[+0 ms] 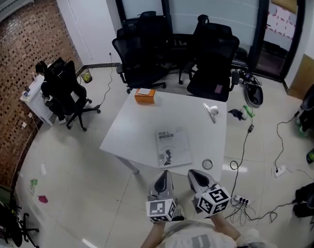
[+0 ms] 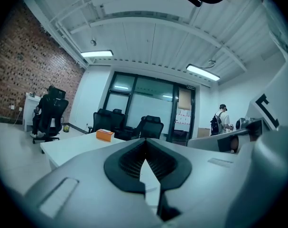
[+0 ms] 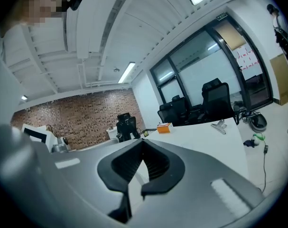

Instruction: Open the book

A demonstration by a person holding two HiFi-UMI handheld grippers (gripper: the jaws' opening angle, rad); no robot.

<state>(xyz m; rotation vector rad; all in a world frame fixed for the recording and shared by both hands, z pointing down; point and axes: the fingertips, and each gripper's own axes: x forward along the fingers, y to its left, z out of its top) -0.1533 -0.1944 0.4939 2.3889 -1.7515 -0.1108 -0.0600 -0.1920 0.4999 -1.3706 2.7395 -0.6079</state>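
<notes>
A closed book with a pale grey cover lies flat near the front edge of the white table. My left gripper is shut and empty, held level just short of the table's front edge. Beside it on the right, my right gripper is likewise shut with nothing in it. Both point toward the book and stand apart from it. In the left gripper view the jaws meet at the tip. The right gripper view shows the jaws closed too; the book is hidden behind them.
An orange box sits at the table's far edge, a metal clip at the far right, a tape roll near the front right corner. Black office chairs crowd behind the table. Cables and a power strip lie on the floor at right.
</notes>
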